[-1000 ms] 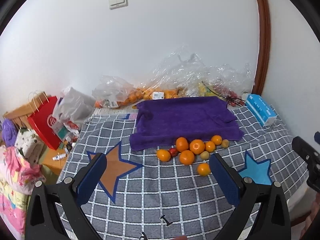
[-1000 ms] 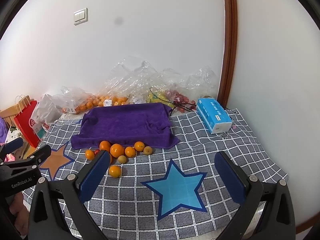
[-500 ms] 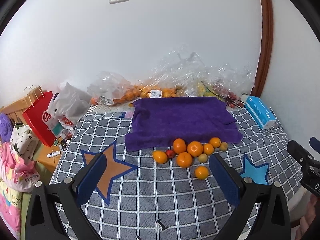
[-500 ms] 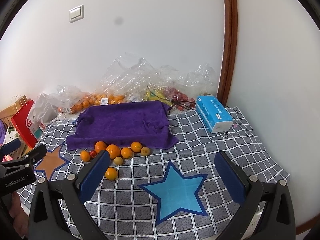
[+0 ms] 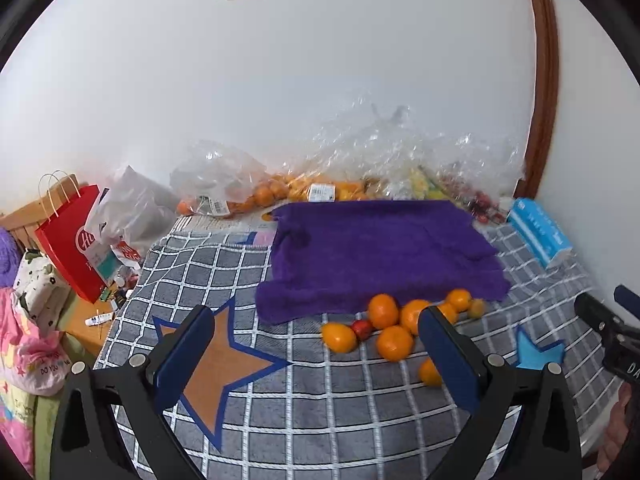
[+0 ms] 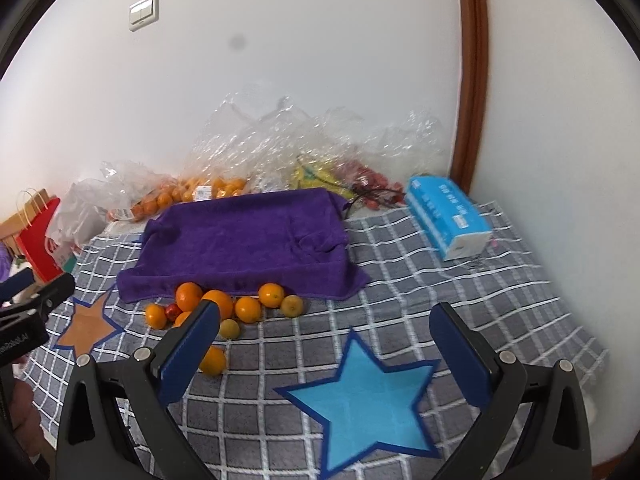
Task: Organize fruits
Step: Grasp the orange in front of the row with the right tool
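Where the front hem of the purple towel (image 6: 244, 240) meets the grey checked tablecloth (image 6: 460, 304), a loose cluster of oranges (image 6: 218, 302) lies on the cloth, with a small red fruit (image 6: 173, 311) tucked among them, two yellowish-green fruits (image 6: 292, 306) at the right end, and one orange (image 6: 212, 361) sitting alone a little nearer the cameras. An orange star (image 5: 216, 364) is printed on the cloth to the left of the fruit, a blue star (image 6: 360, 396) to the right. The left gripper (image 5: 316, 356) hangs above the cloth with its jaws spread wide and nothing between them; the right gripper (image 6: 328, 354) is likewise wide apart and empty, over the blue star. Behind the towel, clear plastic bags (image 6: 280, 148) of more fruit lean against the white wall, and a blue tissue pack (image 6: 448, 216) lies at the far right.
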Demonstrator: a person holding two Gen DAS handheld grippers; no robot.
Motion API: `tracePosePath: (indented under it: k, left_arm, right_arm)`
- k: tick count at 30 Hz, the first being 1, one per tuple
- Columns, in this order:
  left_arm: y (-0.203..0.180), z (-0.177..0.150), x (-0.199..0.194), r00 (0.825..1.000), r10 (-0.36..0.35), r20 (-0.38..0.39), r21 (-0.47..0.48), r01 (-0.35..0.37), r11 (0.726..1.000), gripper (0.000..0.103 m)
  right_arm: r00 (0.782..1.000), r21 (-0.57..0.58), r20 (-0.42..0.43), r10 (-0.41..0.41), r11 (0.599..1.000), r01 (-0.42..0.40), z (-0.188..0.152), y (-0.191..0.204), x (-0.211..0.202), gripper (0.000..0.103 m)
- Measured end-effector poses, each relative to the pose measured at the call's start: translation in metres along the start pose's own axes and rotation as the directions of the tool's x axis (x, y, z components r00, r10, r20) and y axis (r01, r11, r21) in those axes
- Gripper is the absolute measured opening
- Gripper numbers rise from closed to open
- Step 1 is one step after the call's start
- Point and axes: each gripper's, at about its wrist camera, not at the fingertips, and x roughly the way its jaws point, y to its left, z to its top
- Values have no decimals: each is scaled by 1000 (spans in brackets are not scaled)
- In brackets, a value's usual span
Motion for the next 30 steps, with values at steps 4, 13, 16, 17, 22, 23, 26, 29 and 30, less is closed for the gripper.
tracePosePath:
  k: [4, 13, 16, 17, 22, 23, 26, 29, 30]
  left_arm:
    - [6, -6, 25, 997, 33, -68, 33, -30, 999, 103]
    - [34, -23, 63, 988, -15, -151, -13, 13, 1000, 103]
    - [46, -29, 72, 986, -27, -166, -42, 20, 999, 103]
    - [49, -30, 74, 985, -29, -170, -49, 21, 999, 103]
    - [65, -40, 87, 978, -43, -206, -86, 26, 996, 102]
    - [68, -41, 89, 976, -51, -213, -89, 32, 995, 102]
    - [70, -44, 94, 970, -78, -231, -91, 58, 994, 99]
    - [70, -45, 96, 969, -88, -232, -78, 72, 994, 98]
    - [70, -45, 96, 970, -87, -228, -74, 72, 995, 98]
  right_arm:
    - [999, -18, -37, -2, 1000, 1, -8, 10, 22, 102]
    - [990, -63, -127, 63, 995, -72, -36, 49, 67, 89]
    - [981, -64, -175, 90, 993, -102, -43, 62, 83, 84]
    - [977, -52, -186, 100, 992, -111, -46, 66, 88, 82]
    - [960, -53, -247, 135, 987, -153, -54, 83, 105, 66]
    - [959, -64, -250, 133, 986, -154, -55, 86, 106, 63]
    - [956, -92, -261, 136, 982, -165, -59, 96, 111, 58]
    - [950, -100, -277, 146, 979, -179, -61, 102, 113, 53]
    - [948, -103, -281, 147, 978, -182, -62, 103, 114, 51]
